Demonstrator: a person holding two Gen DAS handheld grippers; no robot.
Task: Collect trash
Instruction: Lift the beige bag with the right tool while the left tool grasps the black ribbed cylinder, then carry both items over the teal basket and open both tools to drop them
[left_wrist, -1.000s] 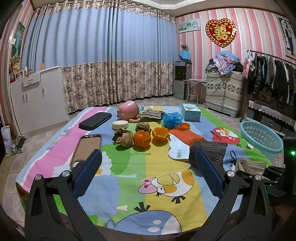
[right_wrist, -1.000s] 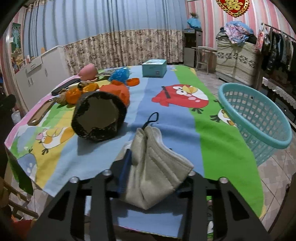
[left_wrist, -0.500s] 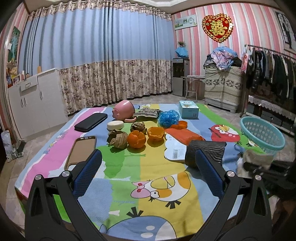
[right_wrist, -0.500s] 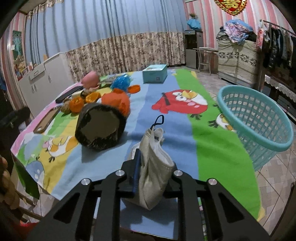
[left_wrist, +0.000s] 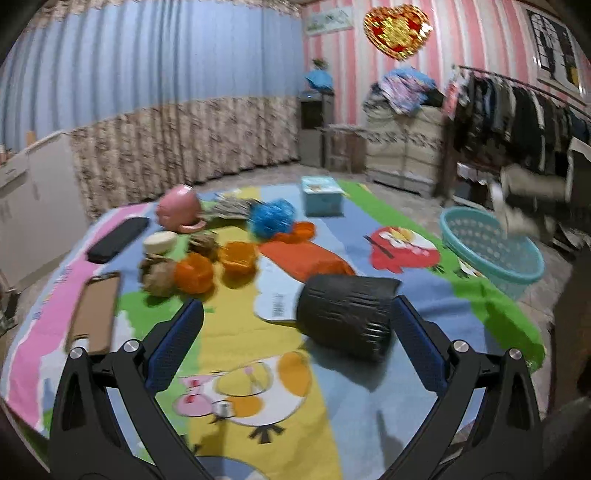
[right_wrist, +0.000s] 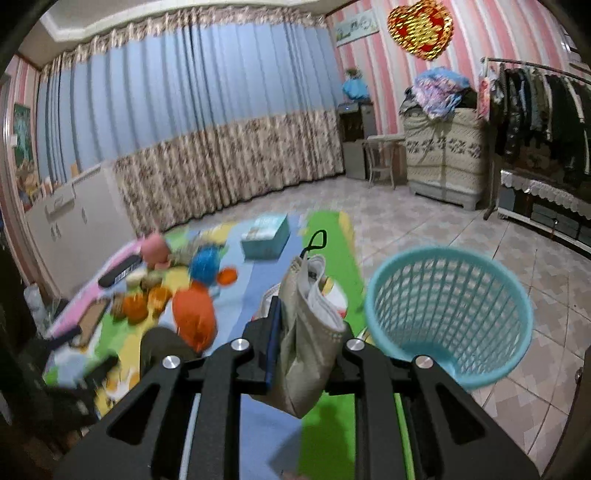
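Note:
My right gripper is shut on a beige face mask with a black ear loop and holds it in the air above the table's right edge, just left of the teal basket. In the left wrist view the mask hangs over the basket. My left gripper is open and empty low over the cartoon tablecloth, with a black ribbed roll lying between its fingers' far ends. Orange peels and an orange bag lie beyond.
On the table are a pink mug, blue mesh ball, teal box, black case, phone, white label sheet and brown scraps. A clothes rack and cabinet stand on the right.
My right gripper has lifted the mask off the table and carried it right, up beside the basket. My left gripper has moved forward and right, toward the black roll.

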